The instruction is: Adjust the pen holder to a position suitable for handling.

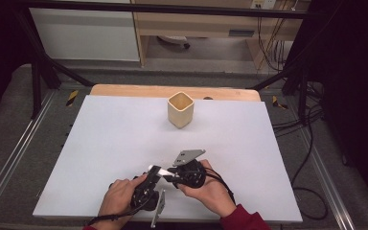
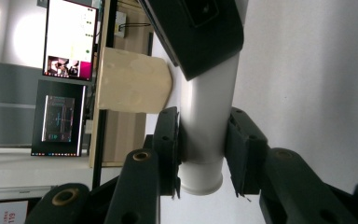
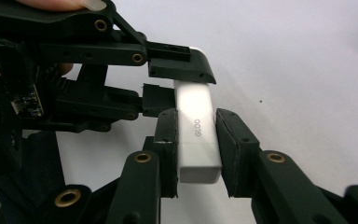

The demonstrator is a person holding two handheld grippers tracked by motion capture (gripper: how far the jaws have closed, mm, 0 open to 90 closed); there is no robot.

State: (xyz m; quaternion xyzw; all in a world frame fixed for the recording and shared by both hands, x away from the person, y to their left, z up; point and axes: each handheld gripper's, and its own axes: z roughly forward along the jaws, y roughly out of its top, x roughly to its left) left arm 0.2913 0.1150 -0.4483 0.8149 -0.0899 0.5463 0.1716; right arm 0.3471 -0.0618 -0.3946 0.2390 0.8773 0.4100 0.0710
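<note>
One white plastic glue stick (image 3: 196,135), long axis level, spanning two hand-held grippers: left (image 1: 154,173) and right (image 1: 168,174) both clamped on it; one beige square cup (image 1: 180,109) on desk (image 1: 105,139).

My two handheld grippers and sleeves

My left gripper (image 1: 149,184) and right gripper (image 1: 171,174) are matte black, with brass-ringed pivot screws along each linkage, grey three-cornered plates on top and thin black cables trailing; my sleeves (image 1: 243,220) are dark red.

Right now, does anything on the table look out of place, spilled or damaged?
Nothing stands out. The left gripper and the right gripper both clamp one white glue stick above the white table. The beige cup stands upright farther back. No spill or damage shows.
</note>
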